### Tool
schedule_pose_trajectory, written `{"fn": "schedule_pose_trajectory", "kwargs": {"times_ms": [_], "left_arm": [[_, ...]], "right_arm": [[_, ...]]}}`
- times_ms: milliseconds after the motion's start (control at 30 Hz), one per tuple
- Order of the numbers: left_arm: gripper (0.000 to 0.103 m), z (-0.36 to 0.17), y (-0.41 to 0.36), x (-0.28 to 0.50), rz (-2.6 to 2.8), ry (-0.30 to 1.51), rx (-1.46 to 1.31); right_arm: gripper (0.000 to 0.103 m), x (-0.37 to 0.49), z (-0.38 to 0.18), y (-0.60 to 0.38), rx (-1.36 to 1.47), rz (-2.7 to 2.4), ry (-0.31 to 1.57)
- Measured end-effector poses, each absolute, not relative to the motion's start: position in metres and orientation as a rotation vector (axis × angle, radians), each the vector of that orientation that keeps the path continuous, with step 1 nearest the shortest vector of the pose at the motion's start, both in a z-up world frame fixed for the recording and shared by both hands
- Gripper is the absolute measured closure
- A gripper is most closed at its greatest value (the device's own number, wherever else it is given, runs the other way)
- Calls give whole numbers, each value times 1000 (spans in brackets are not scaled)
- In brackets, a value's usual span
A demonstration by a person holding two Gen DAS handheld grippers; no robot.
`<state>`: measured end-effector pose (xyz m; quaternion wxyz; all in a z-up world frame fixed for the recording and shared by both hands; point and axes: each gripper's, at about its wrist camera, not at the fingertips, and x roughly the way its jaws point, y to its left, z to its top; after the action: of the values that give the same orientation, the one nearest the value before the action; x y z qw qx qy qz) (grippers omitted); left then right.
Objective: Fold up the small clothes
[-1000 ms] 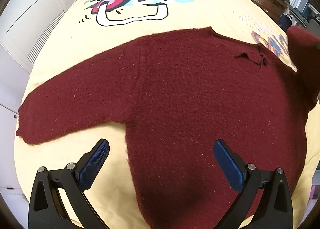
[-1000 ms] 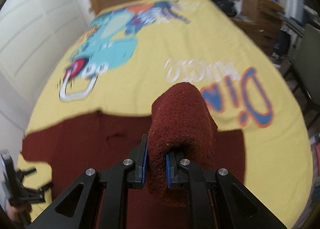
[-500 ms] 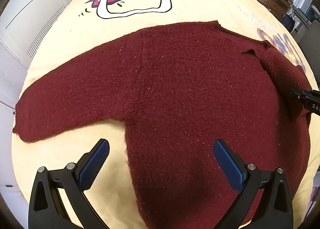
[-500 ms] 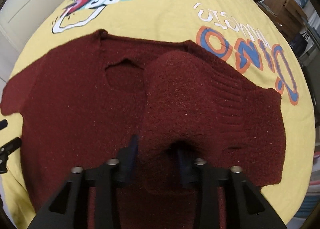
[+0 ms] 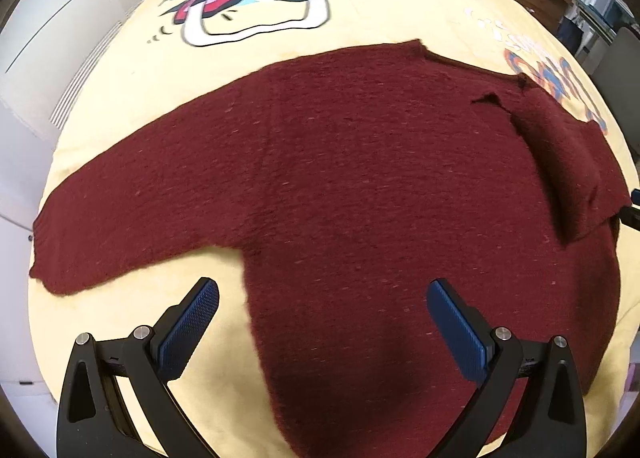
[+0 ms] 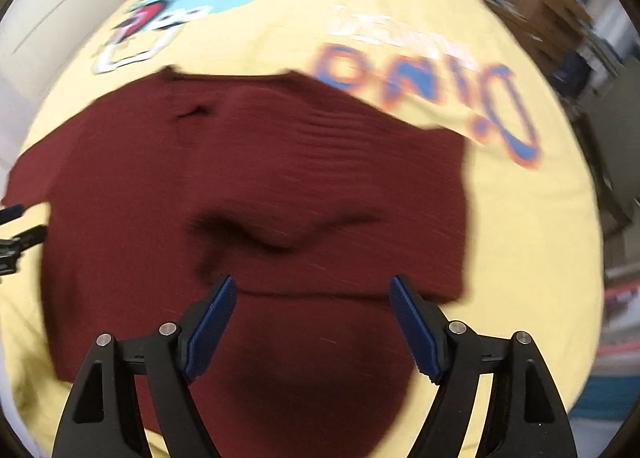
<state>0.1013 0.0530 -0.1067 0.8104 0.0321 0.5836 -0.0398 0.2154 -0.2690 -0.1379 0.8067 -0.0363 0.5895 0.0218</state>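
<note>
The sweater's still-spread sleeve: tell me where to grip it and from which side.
Grip the cuff end of the flat sleeve, coming from above at the sweater's outer edge with the open left gripper. That free end lies on the yellow bedspread and would likely fold inward across the body.

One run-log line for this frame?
sweater | right sleeve folded across body | right hand-held gripper just opened, empty | left hand-held gripper open

Blurred upside-down lettering "Dino" on yellow bedspread (image 6: 516, 225), smaller white line above unreadable
</note>
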Motion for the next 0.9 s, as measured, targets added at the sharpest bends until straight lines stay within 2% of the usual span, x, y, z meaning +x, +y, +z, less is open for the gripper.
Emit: {"fn": "schedule_pose_trajectory", "kwargs": {"times_ms": [233, 567, 733, 900], "left_arm": [[1, -100, -4, 117, -226, 1219, 145], [1, -90, -134, 143, -477, 1132, 346], [1, -104, -193, 151, -544, 1097, 509], [1, -139, -234, 158, -589, 1142, 614]], "right_arm": [[23, 204, -169, -335, 29, -97, 1297], [23, 203, -197, -354, 98, -110, 1323], [23, 209, -204, -358, 115, -113, 1326], [23, 214, -212, -360, 110, -111, 1341]]}}
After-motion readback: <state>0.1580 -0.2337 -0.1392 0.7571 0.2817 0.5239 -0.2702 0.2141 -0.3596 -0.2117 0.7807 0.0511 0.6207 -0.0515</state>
